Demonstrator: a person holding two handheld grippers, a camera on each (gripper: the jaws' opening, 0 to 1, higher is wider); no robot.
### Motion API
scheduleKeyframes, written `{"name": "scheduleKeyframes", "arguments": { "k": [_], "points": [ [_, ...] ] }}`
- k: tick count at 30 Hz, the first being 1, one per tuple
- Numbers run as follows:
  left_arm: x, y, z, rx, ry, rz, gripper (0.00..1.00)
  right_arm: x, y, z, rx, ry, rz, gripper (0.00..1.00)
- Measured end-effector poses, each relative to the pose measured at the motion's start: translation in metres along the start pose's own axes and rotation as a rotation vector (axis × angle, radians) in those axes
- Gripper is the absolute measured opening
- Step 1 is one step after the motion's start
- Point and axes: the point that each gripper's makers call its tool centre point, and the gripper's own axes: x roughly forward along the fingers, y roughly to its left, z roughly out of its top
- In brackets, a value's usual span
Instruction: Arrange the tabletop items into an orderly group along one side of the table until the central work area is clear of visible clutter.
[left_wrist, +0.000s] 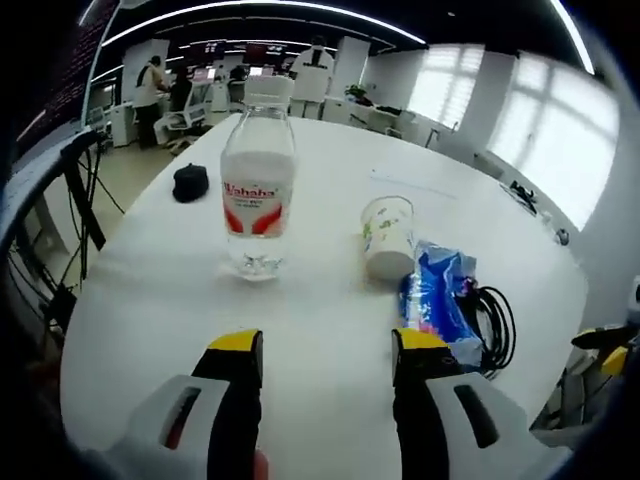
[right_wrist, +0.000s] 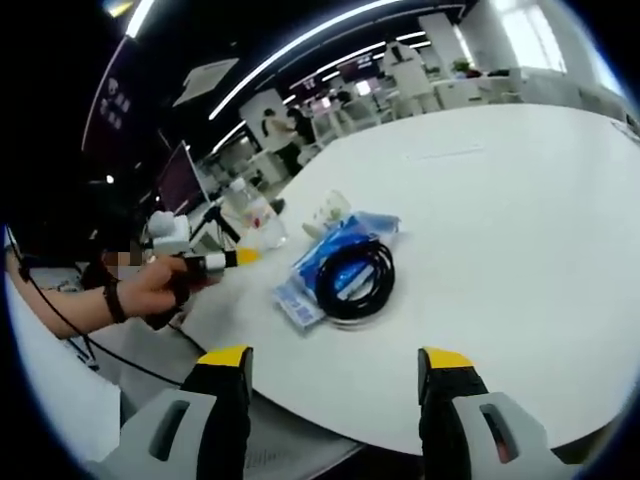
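Note:
A clear water bottle (left_wrist: 257, 180) with a red and white label stands upright on the white table (left_wrist: 330, 330), ahead of my open left gripper (left_wrist: 326, 345). To its right a paper cup (left_wrist: 387, 236) lies beside a blue packet (left_wrist: 436, 295) and a coiled black cable (left_wrist: 495, 318). A small black object (left_wrist: 190, 182) sits left of the bottle. In the right gripper view my right gripper (right_wrist: 336, 362) is open at the table's edge, short of the blue packet (right_wrist: 310, 275) and the black cable (right_wrist: 354, 280). The left gripper (right_wrist: 215, 262) shows there in a hand, near the bottle (right_wrist: 258, 215).
The round white table (right_wrist: 520, 220) has wide bare surface to the far side. Black stands and cables (left_wrist: 75, 200) stand off its left edge. People, desks and chairs (left_wrist: 185, 95) are in the office behind. Bright windows (left_wrist: 560, 140) line the right.

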Motion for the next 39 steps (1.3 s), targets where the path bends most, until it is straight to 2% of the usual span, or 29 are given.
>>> {"name": "scheduleKeyframes", "arguments": {
  "k": [4,7,9,10,14,16,23,27,31,34,37,39],
  "points": [
    [0.001,-0.009,0.002,0.009,0.005,-0.015,0.51,-0.002,0.005,0.000,0.001,-0.004,0.005,0.68],
    [0.003,-0.015,0.006,0.022,0.003,-0.027,0.50,0.000,0.000,0.000,0.007,-0.011,0.011,0.68],
    [0.002,-0.016,0.013,0.095,-0.005,-0.013,0.50,0.001,-0.002,0.001,0.008,-0.015,0.014,0.68],
    [0.002,-0.023,0.018,0.111,-0.019,-0.028,0.49,0.000,-0.001,0.002,0.008,-0.016,0.016,0.68],
    [0.004,-0.033,0.018,0.132,-0.010,-0.040,0.49,-0.003,-0.003,0.005,0.006,-0.019,0.019,0.68],
    [0.005,-0.038,0.020,0.143,-0.011,-0.047,0.50,-0.005,-0.012,0.005,0.007,-0.023,0.019,0.68],
    [0.011,-0.056,0.029,0.188,-0.018,-0.072,0.50,-0.005,-0.013,0.006,0.011,-0.034,0.025,0.68],
    [0.016,-0.058,0.039,0.183,-0.024,-0.081,0.50,-0.010,-0.015,0.008,0.017,-0.045,0.026,0.68],
    [0.022,-0.068,0.049,0.228,-0.029,-0.087,0.50,-0.014,-0.017,0.010,0.022,-0.055,0.026,0.68],
    [0.022,-0.083,0.063,0.361,-0.034,-0.092,0.50,-0.016,-0.023,0.010,0.032,-0.062,0.029,0.68],
    [0.026,-0.095,0.077,0.326,-0.047,-0.096,0.49,-0.017,-0.028,0.008,0.034,-0.059,0.032,0.68],
    [0.030,-0.097,0.083,0.320,-0.051,-0.091,0.49,-0.019,-0.032,0.008,0.036,-0.059,0.032,0.68]
  ]
}}
